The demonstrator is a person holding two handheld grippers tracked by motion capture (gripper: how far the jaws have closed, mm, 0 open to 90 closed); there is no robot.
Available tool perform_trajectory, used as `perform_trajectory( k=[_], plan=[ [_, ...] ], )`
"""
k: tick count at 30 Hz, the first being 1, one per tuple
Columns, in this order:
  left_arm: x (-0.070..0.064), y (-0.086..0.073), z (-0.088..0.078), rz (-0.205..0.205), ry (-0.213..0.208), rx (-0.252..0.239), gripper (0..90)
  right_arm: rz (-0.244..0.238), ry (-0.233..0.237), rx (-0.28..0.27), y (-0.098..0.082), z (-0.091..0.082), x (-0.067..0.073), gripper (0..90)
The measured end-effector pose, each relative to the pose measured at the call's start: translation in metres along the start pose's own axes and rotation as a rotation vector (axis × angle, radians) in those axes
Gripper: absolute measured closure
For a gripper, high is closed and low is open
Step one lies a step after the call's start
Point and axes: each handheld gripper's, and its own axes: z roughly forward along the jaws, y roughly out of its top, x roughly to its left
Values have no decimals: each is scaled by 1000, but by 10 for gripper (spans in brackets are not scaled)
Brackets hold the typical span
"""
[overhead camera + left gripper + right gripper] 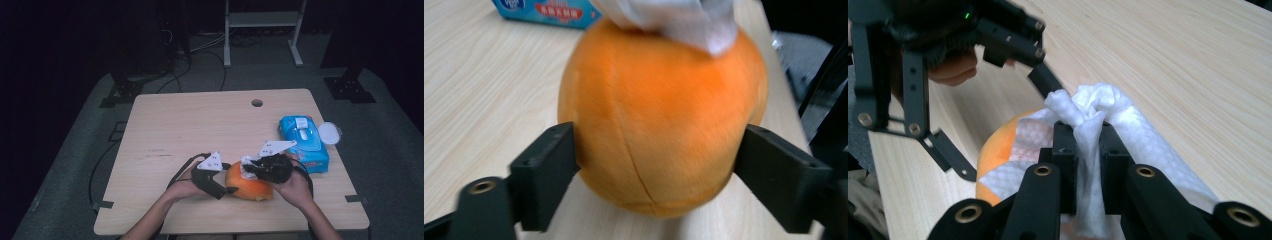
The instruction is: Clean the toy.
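At the near edge of the table (165, 130), the left gripper (220, 189) brackets the orange plush ball (248, 187), jaws spread wide, both pads touching its sides. Because that hold looks light, the ball could roll or twist away under rubbing. Right of the ball, the right gripper (250, 169) is clamped on a white wipe (1088, 125) draped over its top; the wipe might slip free.
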Motion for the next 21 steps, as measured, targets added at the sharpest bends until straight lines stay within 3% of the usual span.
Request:
perform_trajectory(
  k=[2,3,5,8,12,15,18,21],
  plan=[
    [-1,4,0,-38,-21,-64,124,4,25,-13,-1,0,3,810],
    [-2,6,1,-40,-22,-70,125,3,37,-15,-1,3,7,810],
    [-4,6,5,-8,-2,-23,135,-24,50,-7,1,9,14,808],
    [-1,-1,5,-34,-8,-21,162,-46,43,0,3,12,17,808],
    [4,-10,2,-62,-17,2,166,-21,24,-10,-3,3,9,808],
    [5,-13,1,-70,-30,8,165,39,28,-26,-19,-6,-3,808],
    [4,-8,2,-69,-52,3,133,104,57,-46,-36,-12,-8,808],
    [0,3,2,-31,-50,-32,90,97,60,-63,-40,-15,-5,808]
  ],
)
